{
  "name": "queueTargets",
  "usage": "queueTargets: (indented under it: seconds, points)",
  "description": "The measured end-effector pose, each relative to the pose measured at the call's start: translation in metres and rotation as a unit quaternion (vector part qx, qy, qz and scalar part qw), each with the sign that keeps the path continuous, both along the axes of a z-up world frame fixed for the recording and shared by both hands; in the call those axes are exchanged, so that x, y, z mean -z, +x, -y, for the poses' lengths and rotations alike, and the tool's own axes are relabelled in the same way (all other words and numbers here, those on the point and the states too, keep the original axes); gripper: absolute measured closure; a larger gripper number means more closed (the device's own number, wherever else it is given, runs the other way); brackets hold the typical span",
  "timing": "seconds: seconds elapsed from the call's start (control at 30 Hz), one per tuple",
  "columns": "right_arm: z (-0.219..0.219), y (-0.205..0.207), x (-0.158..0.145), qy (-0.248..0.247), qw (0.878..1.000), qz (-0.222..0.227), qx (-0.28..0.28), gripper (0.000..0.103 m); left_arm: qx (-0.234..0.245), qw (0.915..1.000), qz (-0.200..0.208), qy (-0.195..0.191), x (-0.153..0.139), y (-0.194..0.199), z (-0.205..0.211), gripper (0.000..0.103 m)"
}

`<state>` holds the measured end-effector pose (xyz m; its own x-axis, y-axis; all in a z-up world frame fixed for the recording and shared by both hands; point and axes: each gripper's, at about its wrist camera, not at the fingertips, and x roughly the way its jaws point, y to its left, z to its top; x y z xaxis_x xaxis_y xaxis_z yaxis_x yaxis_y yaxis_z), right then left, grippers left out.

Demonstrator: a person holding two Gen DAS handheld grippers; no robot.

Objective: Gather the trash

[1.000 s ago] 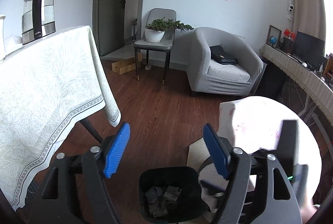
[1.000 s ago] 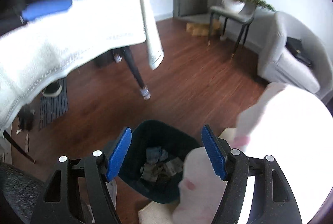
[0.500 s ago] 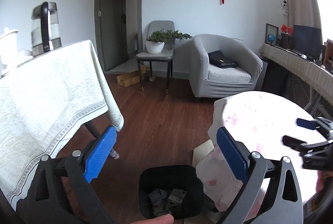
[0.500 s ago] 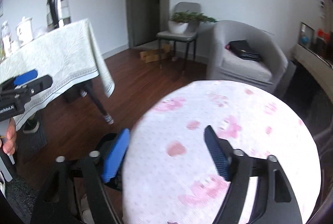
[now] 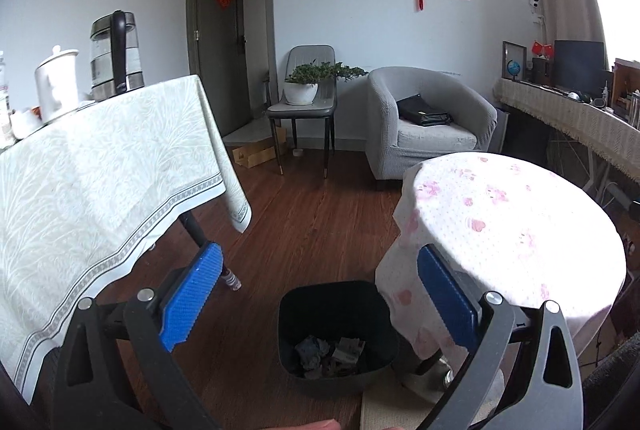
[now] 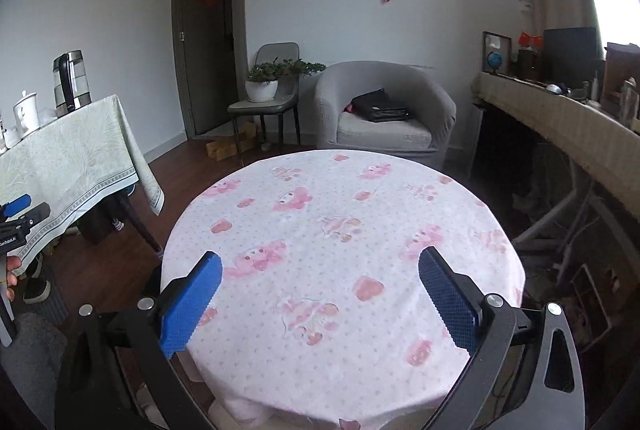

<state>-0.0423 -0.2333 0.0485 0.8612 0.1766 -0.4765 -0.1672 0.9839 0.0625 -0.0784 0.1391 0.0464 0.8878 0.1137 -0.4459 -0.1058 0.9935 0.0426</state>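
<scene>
Trash: crumpled paper scraps (image 5: 330, 352) lie at the bottom of the black bin (image 5: 338, 326), which stands on the wood floor (image 5: 304, 222) hard against the draped near edge of the round table (image 5: 516, 230).
Left gripper: the left gripper (image 5: 316, 296) hangs above the bin, jaws wide, nothing between the blue pads.
Right gripper: the right gripper (image 6: 320, 296) is over the near edge of the pink-printed cloth; its jaws are opening and nothing is between them.
Just changed: a second ago both grippers were narrower and hovering over the bin; now the right one has swung across to the round table and the left has pulled back a little.
Meaning: the drop looks done, and both grippers are free for the next piece.
Round table top: bare as far as I can see.
Further out: the long table (image 5: 104, 166) carries a kettle (image 5: 117, 52) and white jar (image 5: 56, 84) at its far edge; I make out no litter there.
</scene>
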Motion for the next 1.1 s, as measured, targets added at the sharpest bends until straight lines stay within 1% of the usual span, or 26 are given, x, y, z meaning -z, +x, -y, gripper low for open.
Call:
queueTargets:
  seconds: [0.1,0.17,0.3,0.37,0.4,0.5,0.57,0.63,0.83,0.97,1.1]
  points:
    - [0.008,-0.015,0.000,0.012,1.000,0.001,0.011,0.004,0.000,1.0000,0.001,-0.006,0.002,-0.013,-0.003,0.003]
    - [0.010,-0.023,0.002,0.020,1.000,-0.003,0.008,0.004,0.005,1.0000,0.001,-0.004,0.003,-0.019,-0.001,0.003]
    - [0.006,-0.042,0.010,0.002,1.000,-0.006,-0.004,0.004,0.013,0.9999,-0.010,0.003,0.012,-0.027,0.007,0.003]
    - [0.009,-0.048,0.015,0.025,1.000,-0.010,-0.008,0.004,0.015,0.9998,-0.015,0.003,0.016,-0.028,0.010,0.003]
    - [0.008,-0.049,0.018,0.030,0.999,-0.012,-0.010,0.004,0.014,0.9998,-0.015,0.004,0.016,-0.028,0.012,0.003]
    - [-0.003,-0.052,0.020,0.001,1.000,-0.008,-0.023,0.004,0.023,0.9997,-0.011,0.005,0.021,-0.029,0.015,0.003]
    - [-0.008,-0.053,0.020,-0.007,0.999,-0.006,-0.038,0.004,0.029,0.9995,-0.014,0.005,0.024,-0.029,0.017,0.003]
    - [-0.011,-0.053,0.021,-0.012,0.999,-0.007,-0.040,0.004,0.027,0.9995,-0.015,0.007,0.025,-0.029,0.019,0.003]
    - [-0.010,-0.052,0.021,-0.003,0.999,-0.005,-0.042,0.004,0.029,0.9992,-0.026,0.007,0.028,-0.026,0.022,0.003]
    - [-0.010,-0.052,0.021,-0.005,0.999,-0.006,-0.041,0.003,0.029,0.9993,-0.026,-0.001,0.028,-0.025,0.020,0.003]
    - [-0.008,-0.051,0.023,0.001,0.999,-0.008,-0.039,0.003,0.033,0.9991,-0.025,0.001,0.028,-0.026,0.021,0.003]
